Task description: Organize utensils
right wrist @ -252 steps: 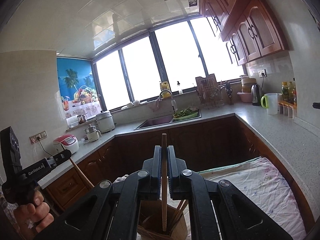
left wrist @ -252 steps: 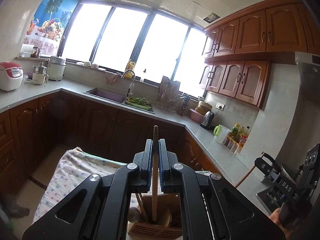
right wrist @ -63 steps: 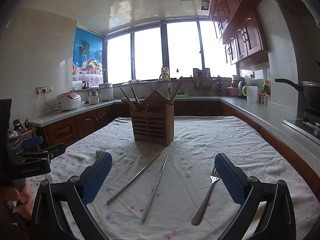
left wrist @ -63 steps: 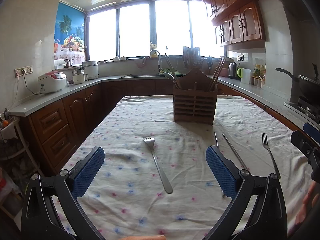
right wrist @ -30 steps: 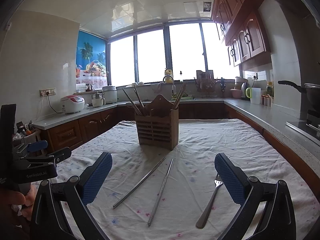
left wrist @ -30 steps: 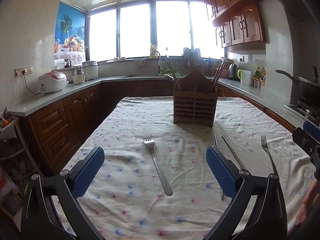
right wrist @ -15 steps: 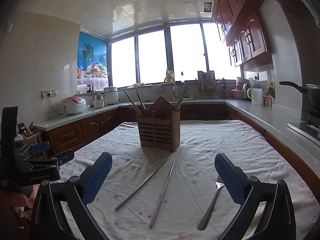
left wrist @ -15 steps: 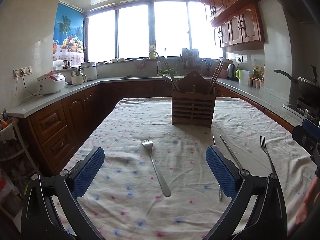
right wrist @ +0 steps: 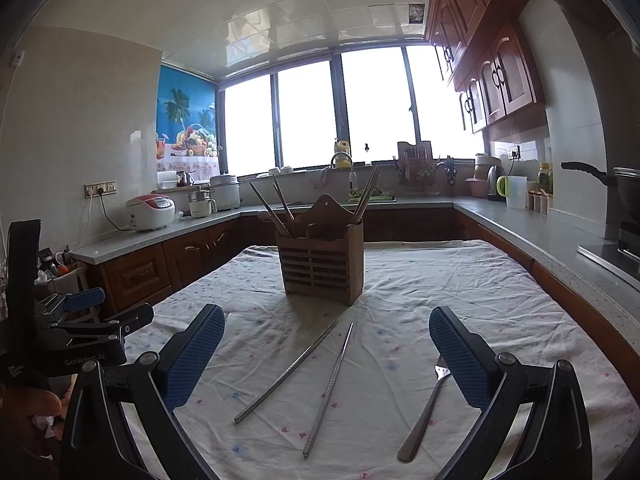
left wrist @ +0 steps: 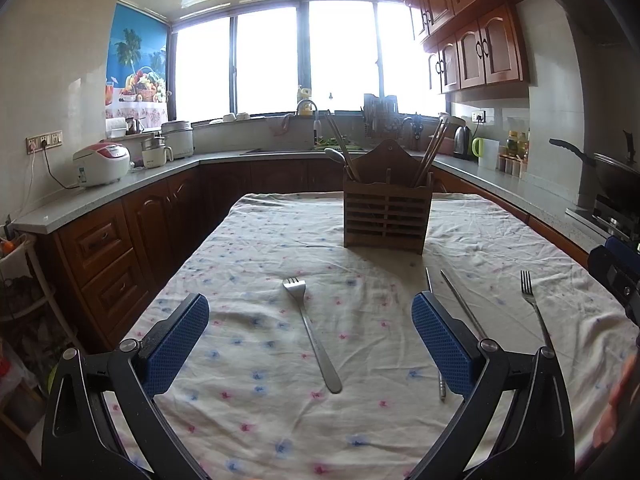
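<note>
You are hovering both grippers, left gripper and right gripper, jaws apart and empty, before the wooden utensil holder; next, I judge, you are closing on the fork or the metal chopsticks lying near it.

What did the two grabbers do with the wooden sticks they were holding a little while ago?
Both let go: the sticks now stand in the wooden holder. The left gripper and right gripper opened wide and drew back low over the tablecloth. In the last two seconds, the two forks and metal chopsticks lay unmoved.
</note>
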The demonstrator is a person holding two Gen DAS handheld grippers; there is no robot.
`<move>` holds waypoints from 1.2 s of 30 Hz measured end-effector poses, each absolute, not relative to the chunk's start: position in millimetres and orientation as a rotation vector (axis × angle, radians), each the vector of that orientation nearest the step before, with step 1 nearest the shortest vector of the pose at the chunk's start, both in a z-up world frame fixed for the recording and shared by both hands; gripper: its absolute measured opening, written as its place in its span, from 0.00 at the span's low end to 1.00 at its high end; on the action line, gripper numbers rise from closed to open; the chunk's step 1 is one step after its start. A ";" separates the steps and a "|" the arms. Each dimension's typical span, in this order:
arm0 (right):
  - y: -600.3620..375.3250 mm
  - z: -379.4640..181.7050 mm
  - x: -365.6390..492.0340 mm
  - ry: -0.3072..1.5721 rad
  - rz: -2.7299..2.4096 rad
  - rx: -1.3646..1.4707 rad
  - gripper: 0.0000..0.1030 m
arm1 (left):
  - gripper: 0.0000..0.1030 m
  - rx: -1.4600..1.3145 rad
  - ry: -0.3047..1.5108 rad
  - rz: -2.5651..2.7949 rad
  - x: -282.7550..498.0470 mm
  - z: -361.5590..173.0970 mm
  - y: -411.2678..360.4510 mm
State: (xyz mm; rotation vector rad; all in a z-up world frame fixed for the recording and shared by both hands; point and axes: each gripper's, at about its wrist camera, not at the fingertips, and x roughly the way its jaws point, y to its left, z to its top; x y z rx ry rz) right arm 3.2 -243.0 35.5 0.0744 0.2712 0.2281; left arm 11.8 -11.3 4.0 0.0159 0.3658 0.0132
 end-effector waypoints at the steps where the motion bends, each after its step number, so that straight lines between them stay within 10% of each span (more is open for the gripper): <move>1: -242.9 35.7 3.5 0.272 0.230 0.075 1.00 | 1.00 0.016 0.366 0.013 11.9 4.0 -11.3; 36: -245.0 37.1 4.9 0.267 0.243 0.089 1.00 | 1.00 0.021 0.367 0.004 11.7 5.7 -14.1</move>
